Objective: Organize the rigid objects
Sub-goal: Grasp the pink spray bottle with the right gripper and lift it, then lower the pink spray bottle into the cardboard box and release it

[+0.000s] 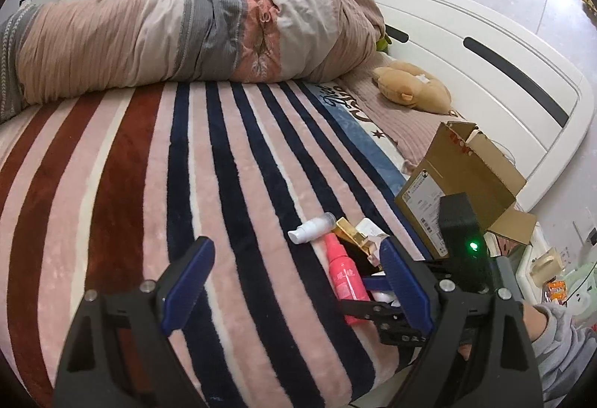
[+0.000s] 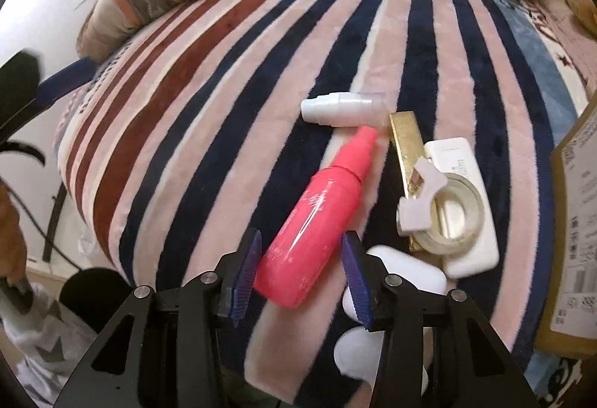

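Note:
A pink spray bottle (image 2: 317,214) lies on the striped blanket (image 2: 209,131). My right gripper (image 2: 302,277) is open, its blue fingers on either side of the bottle's base without closing on it. Beside the bottle lie a white pump bottle (image 2: 343,108), a gold bar-shaped case (image 2: 406,143), a white flat box (image 2: 466,199) with a tape dispenser (image 2: 440,210) on it, and white rounded items (image 2: 406,277). My left gripper (image 1: 294,292) is open and empty above the blanket, left of the pink bottle (image 1: 345,277). The right gripper (image 1: 384,299) shows there too.
An open cardboard box (image 1: 466,176) stands on the bed's right side, next to the pile; its labelled side shows in the right wrist view (image 2: 574,221). A rolled duvet (image 1: 179,38) lies across the far side. A plush toy (image 1: 414,87) rests near the white headboard (image 1: 485,64).

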Tool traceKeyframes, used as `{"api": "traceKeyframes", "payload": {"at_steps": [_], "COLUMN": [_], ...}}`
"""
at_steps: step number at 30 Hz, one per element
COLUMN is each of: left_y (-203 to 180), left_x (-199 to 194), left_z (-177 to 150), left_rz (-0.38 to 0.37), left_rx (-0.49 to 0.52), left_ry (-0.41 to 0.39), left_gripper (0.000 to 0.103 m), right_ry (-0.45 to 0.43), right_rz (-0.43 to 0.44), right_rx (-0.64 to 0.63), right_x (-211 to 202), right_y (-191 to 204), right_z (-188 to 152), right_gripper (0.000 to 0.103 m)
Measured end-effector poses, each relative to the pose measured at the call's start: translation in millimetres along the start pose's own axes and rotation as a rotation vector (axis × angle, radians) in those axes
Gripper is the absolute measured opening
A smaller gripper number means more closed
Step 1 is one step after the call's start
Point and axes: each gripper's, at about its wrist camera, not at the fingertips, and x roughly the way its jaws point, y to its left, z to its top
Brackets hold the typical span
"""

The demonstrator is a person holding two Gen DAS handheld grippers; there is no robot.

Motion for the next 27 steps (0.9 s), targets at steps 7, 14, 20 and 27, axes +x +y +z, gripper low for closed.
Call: {"api": "traceKeyframes", "payload": {"at_steps": [7,14,20,27], "left_y": [4,-2,-17,-64], "left_x": [2,3,5,-7], "left_z": [0,1,5,32], "left_rz": [0.006,-0.013,-0.076,-0.15], "left_rx": [-0.014,-0.016,-0.019,0.034], "left_ry": [0.01,0.031,0.047,-0.003], "left_gripper": [0.088,0.088,0.087,0.056], "right_ry": [-0.02,-0.102,-0.244,-0.436], "right_rz": [-0.028,0.011,0.092,0.22], "right_rx": [-0.01,-0.084,-0.162,-0.269], "right_x": [14,-8,-48,-126], "right_y": [6,23,49,51], "right_z": [10,6,5,-2], "right_gripper": [0.034,0.028,0.027,0.028]}}
